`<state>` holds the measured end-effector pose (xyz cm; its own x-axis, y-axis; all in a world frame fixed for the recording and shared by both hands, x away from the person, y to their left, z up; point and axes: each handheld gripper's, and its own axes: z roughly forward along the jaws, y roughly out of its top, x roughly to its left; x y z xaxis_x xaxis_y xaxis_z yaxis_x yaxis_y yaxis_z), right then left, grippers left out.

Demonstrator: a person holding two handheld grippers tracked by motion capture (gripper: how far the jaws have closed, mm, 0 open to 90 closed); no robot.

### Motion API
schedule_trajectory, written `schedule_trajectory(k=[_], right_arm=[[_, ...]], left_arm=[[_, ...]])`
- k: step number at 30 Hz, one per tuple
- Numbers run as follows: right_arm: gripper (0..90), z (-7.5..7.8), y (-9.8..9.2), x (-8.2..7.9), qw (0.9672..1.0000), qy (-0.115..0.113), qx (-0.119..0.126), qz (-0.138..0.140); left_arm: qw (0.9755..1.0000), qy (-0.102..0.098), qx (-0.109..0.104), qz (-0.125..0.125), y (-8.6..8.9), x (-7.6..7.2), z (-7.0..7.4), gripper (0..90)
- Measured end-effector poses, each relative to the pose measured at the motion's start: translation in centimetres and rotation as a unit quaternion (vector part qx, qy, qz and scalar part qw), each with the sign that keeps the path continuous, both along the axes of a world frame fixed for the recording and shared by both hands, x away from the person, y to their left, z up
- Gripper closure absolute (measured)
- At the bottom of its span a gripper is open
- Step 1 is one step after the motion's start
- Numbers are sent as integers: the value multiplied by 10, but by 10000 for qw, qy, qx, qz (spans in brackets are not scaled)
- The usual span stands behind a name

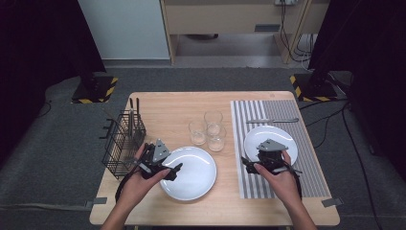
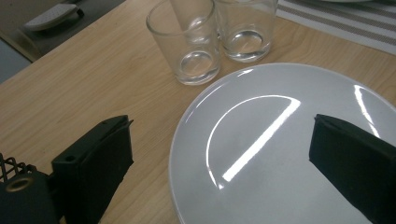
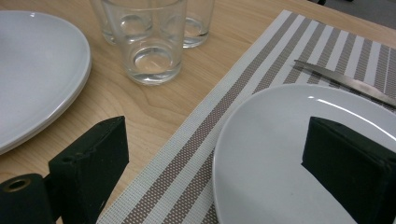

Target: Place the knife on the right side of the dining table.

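Left gripper (image 1: 165, 168) jaws apart, straddling the bare-table plate's (image 1: 191, 175) left rim — right gripper (image 1: 253, 165) likewise open over the placemat plate's (image 1: 282, 136) near-left edge.

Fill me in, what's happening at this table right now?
A person holds a tool in each hand over a table being set. The left tool is open, its jaws straddling the rim of the white plate on the bare wood. The right tool is open at the edge of the second plate, which sits on the striped placemat below a knife. Three empty glasses stand between the plates. Neither plate is gripped yet.
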<state>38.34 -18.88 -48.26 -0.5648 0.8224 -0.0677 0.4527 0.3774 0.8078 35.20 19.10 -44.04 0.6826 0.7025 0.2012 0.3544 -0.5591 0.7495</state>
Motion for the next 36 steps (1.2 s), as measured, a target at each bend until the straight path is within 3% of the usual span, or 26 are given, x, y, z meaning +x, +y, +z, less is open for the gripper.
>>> schedule_trajectory(k=[7,16,25,36], right_arm=[[78,-5,13,-3,9998,32,-132,143],[79,-11,14,-4,9995,121,-216,176],[80,-12,12,-5,9993,105,-294,200],[78,-14,17,-5,9990,107,-388,197]], left_arm=[[9999,-56,49,-80,1,-8,10,54],[9997,-84,223,-84,9,-9,19,54],[9993,-87,368,85,27,-19,31,54],[9990,-130,328,257,54,-28,42,49]])
